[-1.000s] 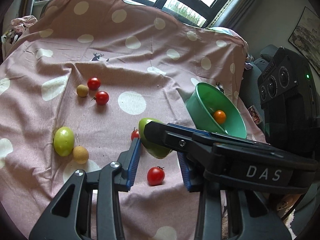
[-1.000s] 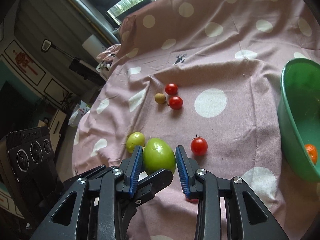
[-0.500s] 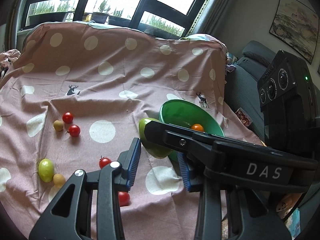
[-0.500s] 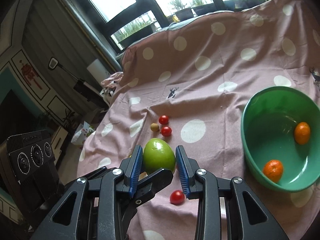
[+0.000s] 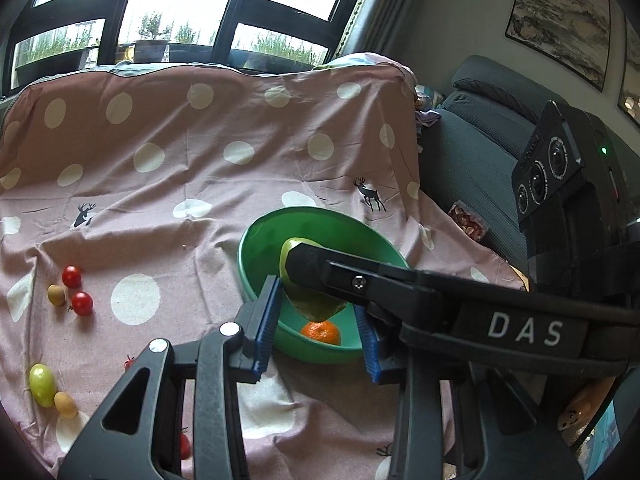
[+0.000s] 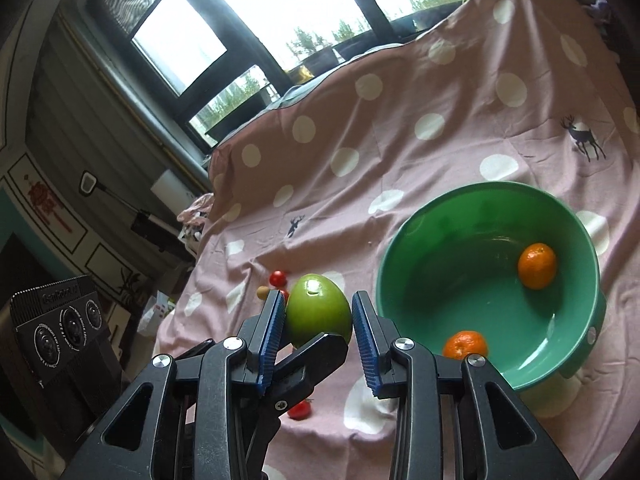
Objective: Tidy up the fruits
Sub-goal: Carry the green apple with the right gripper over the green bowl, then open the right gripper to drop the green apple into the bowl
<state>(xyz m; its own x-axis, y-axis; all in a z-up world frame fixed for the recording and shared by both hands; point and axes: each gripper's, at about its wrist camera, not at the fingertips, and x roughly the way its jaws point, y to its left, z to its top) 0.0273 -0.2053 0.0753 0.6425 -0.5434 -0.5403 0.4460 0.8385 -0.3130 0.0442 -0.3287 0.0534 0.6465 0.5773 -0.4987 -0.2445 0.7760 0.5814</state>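
A large green fruit (image 5: 312,302) (image 6: 318,308) hangs in the air, pinched from two sides. My left gripper (image 5: 316,308) has its blue pads at the fruit's flanks, shut on it. My right gripper (image 6: 318,312) is shut on the same fruit, and its black finger (image 5: 400,288) crosses the left wrist view. The fruit sits over the near-left rim of a green bowl (image 6: 400,240) (image 5: 256,240) holding two tangerines (image 6: 537,266) (image 6: 465,345). On the pink dotted cloth (image 5: 180,200) lie cherry tomatoes (image 5: 81,303), a small green fruit (image 5: 42,385) and tan fruits (image 5: 65,404).
A dark sofa (image 5: 472,140) stands right of the cloth-covered surface, with a snack packet (image 5: 466,222) on it. Windows run along the back. The cloth drops off at its right edge, close behind the bowl. Another tomato (image 6: 299,409) lies below the grippers.
Both grippers carried the green fruit up off the cloth and rightward, from among the loose tomatoes to over the bowl's rim. The bowl now fills much more of both views.
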